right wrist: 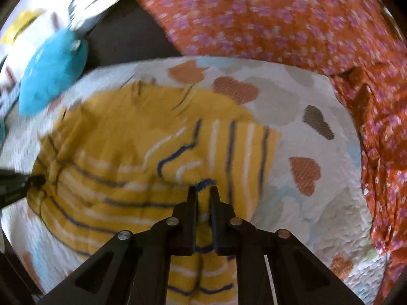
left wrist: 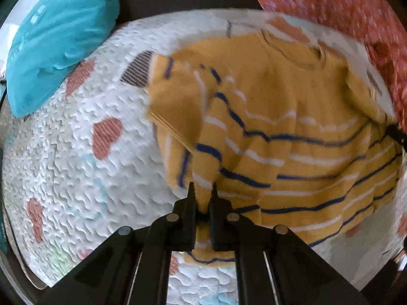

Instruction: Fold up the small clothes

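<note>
Yellow knitted cloth with blue and white stripes, a small child's sweater (left wrist: 292, 127), is spread on a white quilted blanket with orange heart patches (left wrist: 76, 165), with the neck pointing away. The left gripper (left wrist: 202, 190) is clenched on a fold of the sweater at its lower left part, and the right gripper (right wrist: 203, 193) is clenched on the striped cloth at the lower right part. Both sides are probably held so that the hem can be lifted evenly for a fold. A turquoise cushion (left wrist: 58, 40) is seen beyond the blanket, and an orange flowered fabric (right wrist: 292, 20) is lying beside it.
</note>
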{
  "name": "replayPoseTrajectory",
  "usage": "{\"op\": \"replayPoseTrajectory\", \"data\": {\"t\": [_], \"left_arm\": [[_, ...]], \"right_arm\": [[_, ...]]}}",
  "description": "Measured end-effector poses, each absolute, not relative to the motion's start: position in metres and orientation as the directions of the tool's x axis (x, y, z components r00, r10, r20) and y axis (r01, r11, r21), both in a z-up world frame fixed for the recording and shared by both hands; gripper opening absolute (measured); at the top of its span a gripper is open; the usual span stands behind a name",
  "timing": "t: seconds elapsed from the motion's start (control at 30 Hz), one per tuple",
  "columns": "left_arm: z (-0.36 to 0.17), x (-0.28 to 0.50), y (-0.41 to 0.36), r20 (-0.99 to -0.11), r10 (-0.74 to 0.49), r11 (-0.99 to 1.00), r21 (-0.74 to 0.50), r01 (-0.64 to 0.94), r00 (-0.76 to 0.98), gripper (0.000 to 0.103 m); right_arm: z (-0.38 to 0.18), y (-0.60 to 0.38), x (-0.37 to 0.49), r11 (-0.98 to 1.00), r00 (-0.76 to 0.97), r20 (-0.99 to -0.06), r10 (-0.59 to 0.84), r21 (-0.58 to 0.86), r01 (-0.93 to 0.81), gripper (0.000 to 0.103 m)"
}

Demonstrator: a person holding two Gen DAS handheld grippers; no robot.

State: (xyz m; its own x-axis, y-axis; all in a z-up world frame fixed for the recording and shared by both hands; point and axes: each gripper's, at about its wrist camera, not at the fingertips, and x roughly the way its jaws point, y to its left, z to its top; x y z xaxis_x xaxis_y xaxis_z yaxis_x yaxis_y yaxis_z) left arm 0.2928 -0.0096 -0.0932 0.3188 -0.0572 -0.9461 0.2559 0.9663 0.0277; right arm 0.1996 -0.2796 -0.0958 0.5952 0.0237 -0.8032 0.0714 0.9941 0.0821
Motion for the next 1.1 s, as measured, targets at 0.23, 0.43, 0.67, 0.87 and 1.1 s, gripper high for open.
{"op": "replayPoseTrajectory", "data": {"t": [0.23,0.43,0.67,0.87,1.1], "left_arm": [[-0.113,0.303,0.025,-0.954,-0.111,0.988,-0.075,0.136,0.280,0.009],[-0.099,0.290,0.056,-0.922,-0.232,0.973,-0.217,0.083,0.309,0.019],[-0.060,0.299,0.031,-0.877,-0.257,0.964,-0.200,0.178,0.407,0.035],[-0.086,0.327,-0.024,-0.913,-0.214,0.943,-0.101,0.317,0.347,0.048],[-0.089,0.347,-0.032,-0.937,-0.154,0.952,-0.056,0.302,0.313,0.005]], "right_arm": [[-0.141,-0.368,0.213,0.858,0.513,-0.852,0.101,0.336,0.389,0.010],[-0.146,-0.405,0.179,0.766,0.551,-0.825,0.129,0.435,0.473,0.010],[-0.086,-0.340,0.176,0.962,0.649,-0.754,0.100,0.240,0.131,0.059],[-0.092,-0.251,0.209,0.992,0.638,-0.767,0.064,-0.020,-0.124,0.066],[-0.112,-0.242,0.243,0.983,0.599,-0.801,-0.007,-0.115,-0.142,0.007]]}}
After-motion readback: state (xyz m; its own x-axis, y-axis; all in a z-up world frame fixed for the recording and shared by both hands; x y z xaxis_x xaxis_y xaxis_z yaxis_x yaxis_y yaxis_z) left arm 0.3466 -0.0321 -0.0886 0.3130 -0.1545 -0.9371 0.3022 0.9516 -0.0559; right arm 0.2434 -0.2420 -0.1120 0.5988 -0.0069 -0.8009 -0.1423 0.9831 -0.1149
